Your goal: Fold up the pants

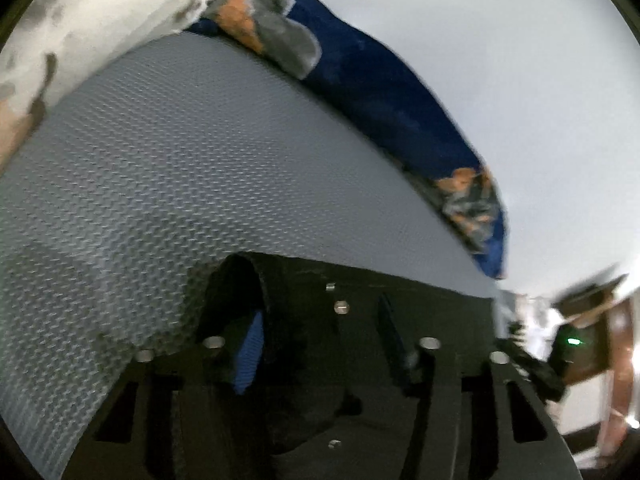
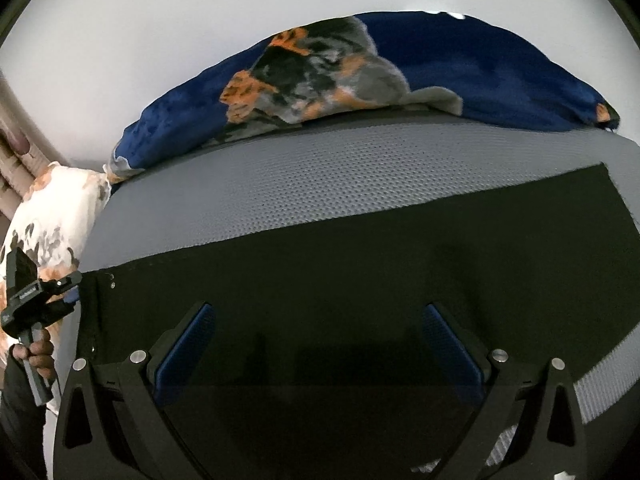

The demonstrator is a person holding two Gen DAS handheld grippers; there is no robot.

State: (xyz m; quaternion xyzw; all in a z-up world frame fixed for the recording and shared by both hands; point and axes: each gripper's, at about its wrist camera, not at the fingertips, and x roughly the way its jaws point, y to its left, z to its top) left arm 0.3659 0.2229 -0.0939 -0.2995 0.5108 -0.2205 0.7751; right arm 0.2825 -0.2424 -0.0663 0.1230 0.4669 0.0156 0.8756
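Note:
Black pants (image 2: 360,264) lie flat on a grey textured mat (image 2: 280,184); their far edge runs straight across. My right gripper (image 2: 318,354) hovers over the cloth, open, with blue pads (image 2: 184,350) set wide apart and nothing pinched. In the left wrist view, my left gripper (image 1: 320,350) sits at the left corner of the pants (image 1: 304,280). The cloth edge curls up over the left blue pad (image 1: 250,354), and black fabric lies between the jaws, which still stand apart. From the right wrist view, the left gripper (image 2: 74,284) shows at that corner, held by a hand (image 2: 38,354).
A dark blue pillow (image 2: 480,68) with orange and grey print lies along the mat's far edge. A white flowered pillow (image 2: 60,208) sits at the far left corner. A plain pale wall rises behind. The right gripper's body (image 1: 540,364) appears blurred at the right edge.

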